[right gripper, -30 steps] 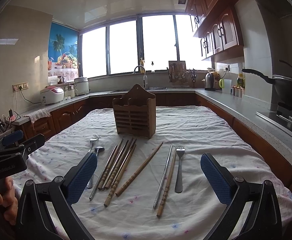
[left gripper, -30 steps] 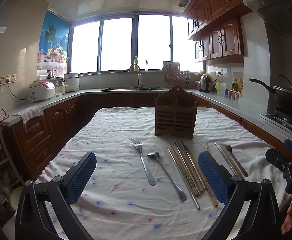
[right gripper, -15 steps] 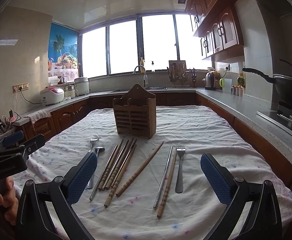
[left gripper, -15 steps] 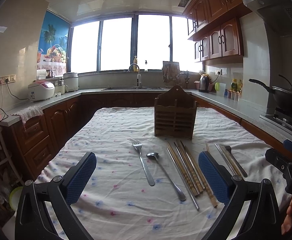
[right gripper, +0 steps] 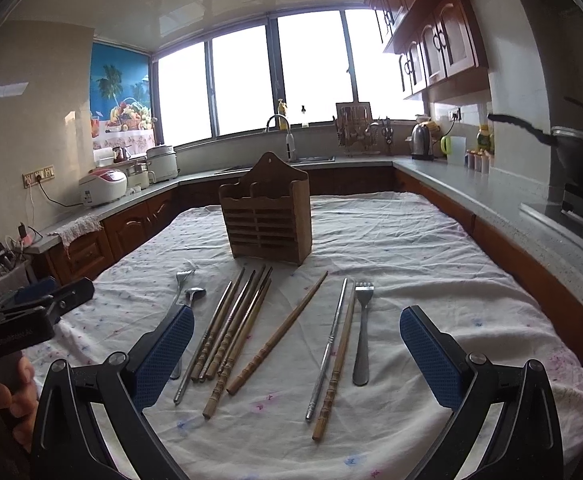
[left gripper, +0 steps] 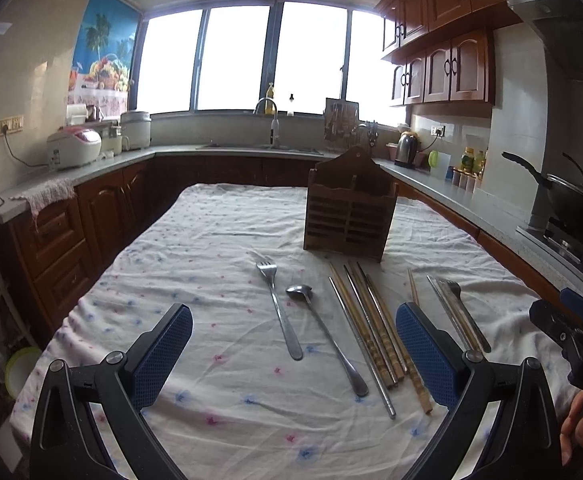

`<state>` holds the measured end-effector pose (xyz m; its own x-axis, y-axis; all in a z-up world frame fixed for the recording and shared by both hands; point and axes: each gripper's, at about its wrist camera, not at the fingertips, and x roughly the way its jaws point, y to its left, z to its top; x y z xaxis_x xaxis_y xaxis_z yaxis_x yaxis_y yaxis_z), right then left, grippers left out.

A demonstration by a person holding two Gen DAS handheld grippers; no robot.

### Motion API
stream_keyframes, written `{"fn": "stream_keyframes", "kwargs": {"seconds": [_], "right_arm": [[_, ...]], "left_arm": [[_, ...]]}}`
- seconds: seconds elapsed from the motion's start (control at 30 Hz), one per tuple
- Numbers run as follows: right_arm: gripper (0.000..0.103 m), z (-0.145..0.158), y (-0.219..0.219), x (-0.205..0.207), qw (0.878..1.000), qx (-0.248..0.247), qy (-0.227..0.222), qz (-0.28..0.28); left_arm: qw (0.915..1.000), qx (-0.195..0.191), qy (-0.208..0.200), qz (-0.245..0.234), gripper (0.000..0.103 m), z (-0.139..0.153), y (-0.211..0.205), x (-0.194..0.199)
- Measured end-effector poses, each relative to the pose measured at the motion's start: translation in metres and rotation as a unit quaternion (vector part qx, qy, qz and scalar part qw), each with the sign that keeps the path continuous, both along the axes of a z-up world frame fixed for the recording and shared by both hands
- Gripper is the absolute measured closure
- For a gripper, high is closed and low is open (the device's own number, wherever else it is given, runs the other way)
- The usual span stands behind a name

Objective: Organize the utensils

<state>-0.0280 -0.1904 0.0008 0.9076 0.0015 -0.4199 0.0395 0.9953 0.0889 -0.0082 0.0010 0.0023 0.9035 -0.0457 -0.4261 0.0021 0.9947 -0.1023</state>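
Observation:
A wooden utensil holder point(left gripper: 349, 216) point(right gripper: 267, 220) stands upright on the cloth-covered table point(left gripper: 195, 240). In front of it lie a fork point(left gripper: 279, 312), a spoon point(left gripper: 323, 332), a bundle of wooden and metal chopsticks point(left gripper: 371, 328) point(right gripper: 235, 320), a single wooden chopstick point(right gripper: 279, 332), a metal and a wooden chopstick point(right gripper: 333, 344) and a second fork point(right gripper: 363, 328). My left gripper point(left gripper: 293, 354) is open and empty above the fork and spoon. My right gripper point(right gripper: 297, 354) is open and empty above the chopsticks.
Kitchen counters run around the table, with a rice cooker point(left gripper: 74, 148) at left, a sink point(left gripper: 267, 146) at the back, a kettle point(left gripper: 407, 148) and a wok on the stove point(left gripper: 571, 204) at right. The other gripper shows at each view's edge point(left gripper: 571, 328) point(right gripper: 23, 312).
The right gripper has tilted and shifted slightly; the view rolled a little. The left gripper barely moved. The utensils lie where they were.

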Motion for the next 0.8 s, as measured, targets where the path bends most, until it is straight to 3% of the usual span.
{"fn": "stream_keyframes", "kwargs": {"seconds": [0.1, 0.2, 0.3, 0.43, 0.53, 0.8], "right_arm": [[0.008, 0.000, -0.009, 0.012, 1.000, 0.022, 0.012, 0.009], [0.023, -0.001, -0.016, 0.027, 0.999, 0.039, 0.031, 0.011], [0.034, -0.001, -0.025, 0.044, 0.997, 0.063, 0.048, 0.006], [0.039, -0.001, -0.034, 0.067, 0.992, 0.106, 0.068, 0.010], [0.044, -0.001, -0.038, 0.084, 0.990, 0.112, 0.082, 0.011], [0.051, -0.019, -0.041, 0.136, 0.980, 0.134, 0.144, 0.016]], "left_arm": [[0.9998, -0.007, 0.018, -0.006, 0.001, 0.002, 0.002, 0.014], [0.9993, -0.011, 0.034, -0.010, 0.002, 0.005, 0.003, 0.030], [0.9982, -0.016, 0.056, -0.014, 0.010, 0.009, 0.005, 0.052], [0.9944, -0.037, 0.096, -0.026, 0.021, 0.013, 0.010, 0.086], [0.9909, -0.046, 0.122, -0.036, 0.028, 0.016, 0.012, 0.113], [0.9845, -0.028, 0.159, -0.069, 0.041, 0.020, -0.002, 0.174]]}}
